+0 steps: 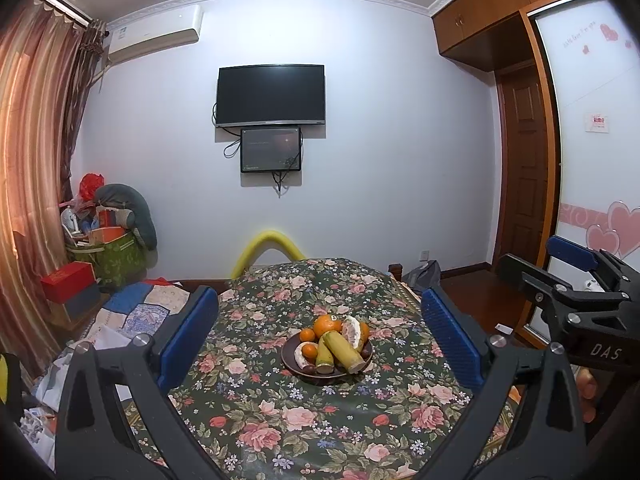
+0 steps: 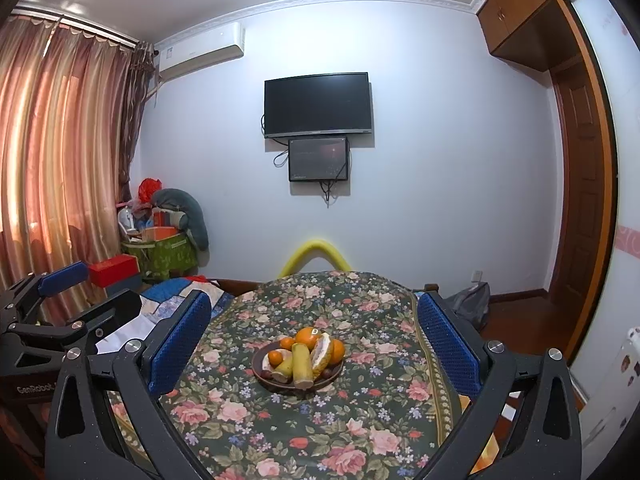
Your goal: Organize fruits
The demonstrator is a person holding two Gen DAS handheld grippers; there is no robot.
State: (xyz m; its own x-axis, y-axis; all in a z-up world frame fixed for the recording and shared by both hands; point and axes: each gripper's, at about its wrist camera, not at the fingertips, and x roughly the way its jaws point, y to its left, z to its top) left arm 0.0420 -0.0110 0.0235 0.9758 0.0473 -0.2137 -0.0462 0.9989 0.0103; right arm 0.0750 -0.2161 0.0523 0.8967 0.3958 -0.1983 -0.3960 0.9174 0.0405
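Both tongs, left and right, gape wide and empty before the dark round plate of piled fruit mid-table; the large orange at twelve o'clock looks firm (likely rollable), best pinched across its middle.

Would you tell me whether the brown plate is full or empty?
Full: the brown plate is heaped with oranges, green-yellow stalks and peeled pomelo.

The left black two-finger gripper with blue ribbed pads is held level, its jaws spread wide and holding nothing. The right black gripper with matching blue pads sits just beside it, to its right, also spread wide and unloaded. Fingers of the person's right hand wrap its handle.
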